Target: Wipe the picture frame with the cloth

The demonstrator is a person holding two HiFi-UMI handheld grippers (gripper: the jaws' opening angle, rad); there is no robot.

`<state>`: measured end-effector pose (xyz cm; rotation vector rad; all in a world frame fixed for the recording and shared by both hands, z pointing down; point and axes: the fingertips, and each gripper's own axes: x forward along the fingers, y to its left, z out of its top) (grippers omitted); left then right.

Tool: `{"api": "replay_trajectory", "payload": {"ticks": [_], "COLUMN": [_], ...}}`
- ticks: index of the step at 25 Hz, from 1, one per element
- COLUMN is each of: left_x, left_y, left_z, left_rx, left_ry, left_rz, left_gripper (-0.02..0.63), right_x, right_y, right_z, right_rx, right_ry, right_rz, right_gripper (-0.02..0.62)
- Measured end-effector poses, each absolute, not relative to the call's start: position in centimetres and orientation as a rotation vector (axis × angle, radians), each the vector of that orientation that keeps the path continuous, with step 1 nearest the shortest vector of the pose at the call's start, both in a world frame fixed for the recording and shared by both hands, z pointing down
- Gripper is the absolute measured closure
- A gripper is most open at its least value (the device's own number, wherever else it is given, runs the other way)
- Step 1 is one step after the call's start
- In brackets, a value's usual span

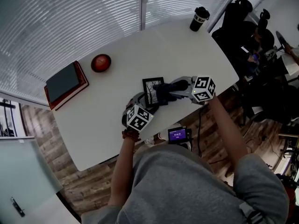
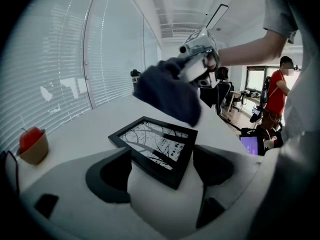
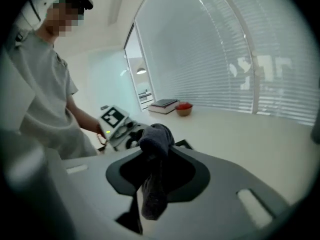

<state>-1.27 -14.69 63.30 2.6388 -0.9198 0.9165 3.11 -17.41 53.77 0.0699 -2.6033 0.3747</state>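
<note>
Picture frame (image 2: 155,146) lies on the bench (image 2: 75,129), near corner grasped in your left hand-held gripper (image 2: 162,168); your right hand-held gripper (image 3: 157,171) clenches the cloth (image 3: 155,144) just above it. Pressing hard on the far end could pivot it loose.

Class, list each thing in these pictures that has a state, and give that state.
left gripper: shut on picture frame
right gripper: shut on cloth
picture frame: face up
cloth: bunched
book: closed, lying flat
cup: upright, lidded
</note>
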Motion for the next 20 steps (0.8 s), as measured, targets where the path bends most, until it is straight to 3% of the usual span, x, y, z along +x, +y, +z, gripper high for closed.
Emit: {"api": "replay_trajectory", "payload": {"ticks": [5, 9, 20], "left_x": [-1.2, -1.2, -1.9], "left_y": [-14.7, -14.7, -14.5], "left_z": [63.3, 63.4, 63.4], "left_rx": [2.64, 2.641, 2.639], "left_ry": [-0.92, -0.922, -0.921], "left_rz": [0.908, 0.91, 0.914], "left_gripper": [0.232, 0.232, 0.232], "right_x": [2.3, 0.6, -2.0], "right_y": [-26.9, -28.9, -25.8], "right_z": [53.2, 55.3, 61.7], "right_rx": [0.552, 0.616, 0.61], "right_ry": [-2.553, -2.448, -2.443], "right_rz": [0.06, -0.106, 0.162], "right_gripper": [0.495, 0.494, 0.492]}}
